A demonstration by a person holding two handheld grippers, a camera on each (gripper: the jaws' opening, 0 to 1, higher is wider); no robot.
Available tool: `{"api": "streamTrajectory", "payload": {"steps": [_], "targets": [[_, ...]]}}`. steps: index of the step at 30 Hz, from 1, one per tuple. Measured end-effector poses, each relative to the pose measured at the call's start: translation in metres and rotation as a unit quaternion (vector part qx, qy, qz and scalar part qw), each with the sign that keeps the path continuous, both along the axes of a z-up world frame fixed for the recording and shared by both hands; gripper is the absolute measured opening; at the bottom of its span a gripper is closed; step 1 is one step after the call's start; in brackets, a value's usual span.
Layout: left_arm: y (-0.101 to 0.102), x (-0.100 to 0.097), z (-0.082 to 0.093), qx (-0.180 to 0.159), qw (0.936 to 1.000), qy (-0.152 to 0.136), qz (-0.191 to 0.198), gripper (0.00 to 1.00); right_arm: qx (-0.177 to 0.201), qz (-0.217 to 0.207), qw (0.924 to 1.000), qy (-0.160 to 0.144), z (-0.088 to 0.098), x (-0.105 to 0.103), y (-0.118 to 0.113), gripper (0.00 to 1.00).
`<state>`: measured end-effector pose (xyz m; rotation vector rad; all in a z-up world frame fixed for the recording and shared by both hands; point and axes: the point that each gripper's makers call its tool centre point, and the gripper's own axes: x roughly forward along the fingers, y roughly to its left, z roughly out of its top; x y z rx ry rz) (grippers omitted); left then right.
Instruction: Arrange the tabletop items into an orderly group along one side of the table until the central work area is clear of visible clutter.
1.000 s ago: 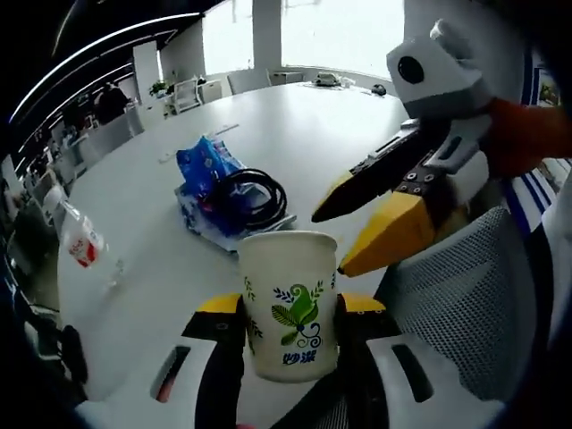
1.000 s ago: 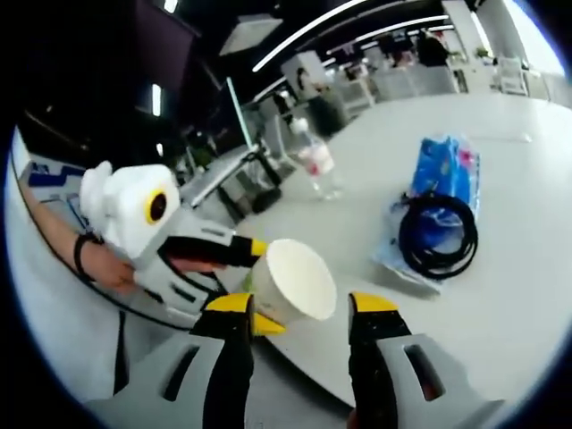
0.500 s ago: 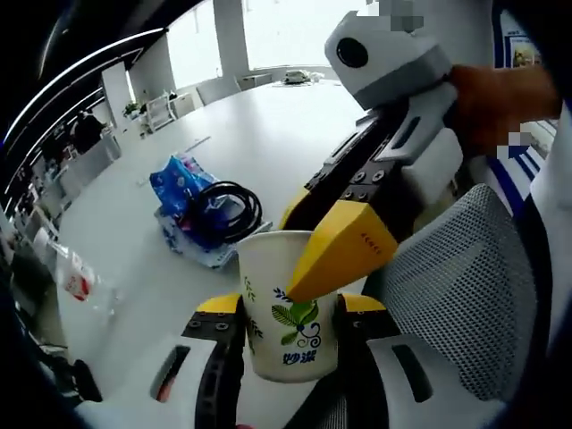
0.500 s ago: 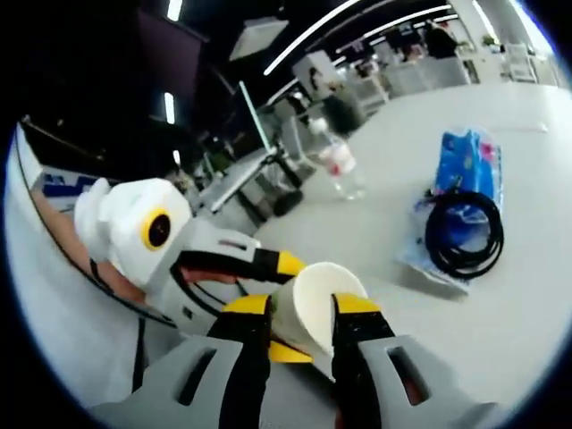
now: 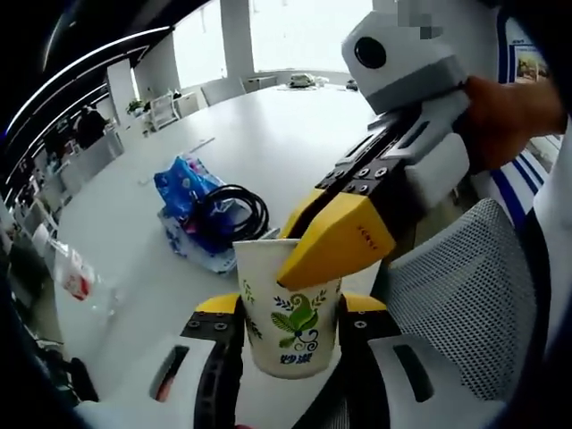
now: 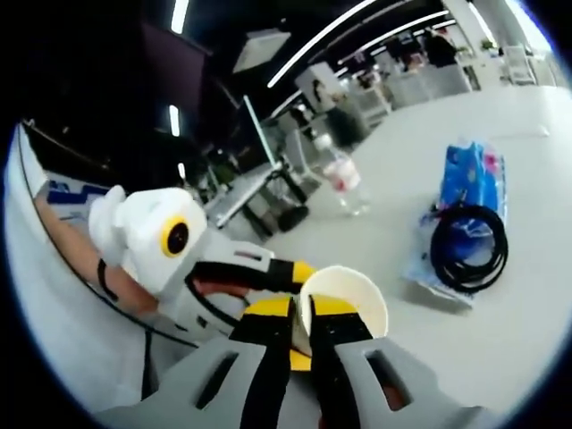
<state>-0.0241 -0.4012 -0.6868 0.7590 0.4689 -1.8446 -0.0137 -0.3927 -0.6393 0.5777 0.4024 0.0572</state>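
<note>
A: What have I got in the left gripper (image 5: 288, 313)?

B: My left gripper is pinching the paper cup (image 5: 288, 308) by its sides, one yellow-tipped jaw on each flank. The cup stands upright between them, green leaf print facing me, held over the near edge of the table (image 5: 295, 134).

A: And the right gripper (image 6: 300, 320)?

B: It's on the same cup. In the right gripper view my jaws are drawn almost together, nipping the cup's rim wall, one jaw inside the mouth and one outside. In the left gripper view its yellow tip lies across the rim from the right.

A: Anything else out on the table?

B: Past the cup lies a blue packet (image 5: 186, 183) with a coil of black cable (image 5: 231, 208) resting on top of it, well apart from the cup. Off to the side stands a clear plastic bottle (image 6: 345, 175) with a red label, near the table's edge. A grey mesh chair (image 5: 460, 295) sits just beside the table, under the right gripper.
</note>
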Motion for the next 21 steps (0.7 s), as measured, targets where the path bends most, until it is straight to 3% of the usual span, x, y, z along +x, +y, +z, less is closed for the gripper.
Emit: {"api": "streamTrajectory", "payload": {"steps": [15,17,21], "targets": [[-0.008,0.007,0.002,-0.001,0.9982,0.032,0.050,0.41,-0.016,-0.025,0.9996,0.000,0.004,0.004,-0.020,0.00],[-0.007,0.008,0.001,0.002,0.9981,0.030,0.054,0.37,-0.043,-0.039,0.9982,0.013,0.000,0.002,-0.028,0.00],[-0.003,0.010,-0.004,0.011,0.9960,0.052,0.072,0.40,-0.034,-0.059,0.9976,0.011,-0.001,-0.001,-0.033,0.00]]}}
